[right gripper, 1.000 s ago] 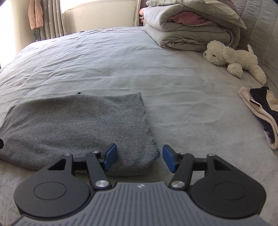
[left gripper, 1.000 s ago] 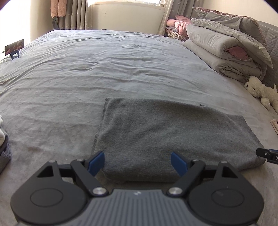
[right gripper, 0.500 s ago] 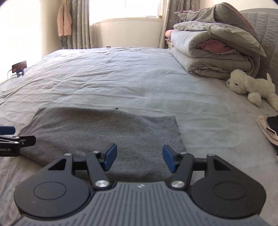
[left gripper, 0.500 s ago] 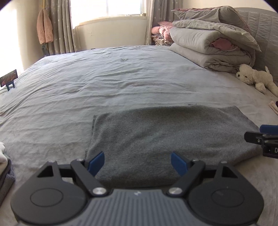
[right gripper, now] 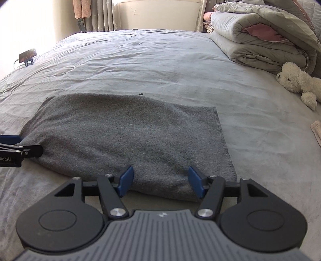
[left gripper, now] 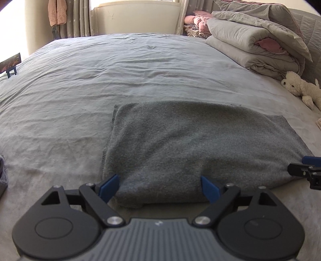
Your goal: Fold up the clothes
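- Folded grey garment [left gripper: 190,148] lies flat on the bed [left gripper: 100,80], close to its near edge.
- Left gripper [left gripper: 160,185] has just widened; its jaws straddle the near-left hem without pinching.
- Right gripper [right gripper: 160,180] stands half open over the near-right hem, holding nothing.

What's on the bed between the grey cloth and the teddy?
Nothing. In the right wrist view only bare sheet lies between the cloth and the teddy.

bed: big, wrinkly grey sheet [left gripper: 124,66]
window: far wall, curtains [left gripper: 80,18], bright daylight
corner: folded duvets [right gripper: 260,36]
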### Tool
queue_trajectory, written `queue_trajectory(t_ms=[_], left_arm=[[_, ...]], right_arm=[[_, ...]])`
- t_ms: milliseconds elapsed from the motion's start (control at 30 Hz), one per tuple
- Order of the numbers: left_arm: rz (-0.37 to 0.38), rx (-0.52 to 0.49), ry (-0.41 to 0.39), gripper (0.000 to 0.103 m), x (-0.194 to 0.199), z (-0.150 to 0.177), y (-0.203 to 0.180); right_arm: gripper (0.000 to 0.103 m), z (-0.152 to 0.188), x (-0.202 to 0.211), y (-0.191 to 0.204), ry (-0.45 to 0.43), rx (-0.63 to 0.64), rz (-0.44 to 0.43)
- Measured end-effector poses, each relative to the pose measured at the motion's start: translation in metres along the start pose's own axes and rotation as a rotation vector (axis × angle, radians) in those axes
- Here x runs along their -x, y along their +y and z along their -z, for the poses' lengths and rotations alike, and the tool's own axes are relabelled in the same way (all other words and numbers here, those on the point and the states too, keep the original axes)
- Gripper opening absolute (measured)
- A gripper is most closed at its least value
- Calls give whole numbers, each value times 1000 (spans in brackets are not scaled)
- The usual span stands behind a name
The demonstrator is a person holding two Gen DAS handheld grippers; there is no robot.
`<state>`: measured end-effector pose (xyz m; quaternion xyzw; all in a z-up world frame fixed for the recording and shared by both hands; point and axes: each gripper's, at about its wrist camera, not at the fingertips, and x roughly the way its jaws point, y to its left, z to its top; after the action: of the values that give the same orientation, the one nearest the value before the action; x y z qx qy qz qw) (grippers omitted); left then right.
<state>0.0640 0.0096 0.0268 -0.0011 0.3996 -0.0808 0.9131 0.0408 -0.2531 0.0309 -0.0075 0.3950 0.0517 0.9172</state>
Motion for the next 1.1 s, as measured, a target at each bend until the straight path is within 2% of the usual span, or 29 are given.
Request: queue_trajectory(t_ms=[100,167,233,333,400,500,667,700,800,900,1100], left_arm=[[3,15,9,90,2,-1,4],[5,22,16,90,3,-1,6],[8,46,29,90,4,-3,11],[-28,94,33,88,6,-7,23],[-26,141,8,85,12,-11,32],[0,153,-34,85,19,-16,31],[13,66,-74,85,17,-13,4],[18,48,-85,85,17,-11,-3],[26,-51,-91,85,9,-4,-25],[-21,-94,-79,85,-2,1,-34],[-11,-46,-63,86,-5,-1,-25]], right_arm=[[62,-2,2,-11,16,-42,-17],[61,-2,3,-18,25,-47,24],[65,-2,0,-32,46,-93,48],[67,-2,-2,-47,66,-157,60],[67,-4,2,-44,40,-144,81],[67,-7,7,-40,0,-124,112],[67,-13,11,-17,-96,-17,179],[65,-14,10,-11,-111,9,184],[36,-16,0,-2,-110,37,188],[22,-14,-15,-2,-60,30,182],[22,-14,-25,0,-35,36,192]])
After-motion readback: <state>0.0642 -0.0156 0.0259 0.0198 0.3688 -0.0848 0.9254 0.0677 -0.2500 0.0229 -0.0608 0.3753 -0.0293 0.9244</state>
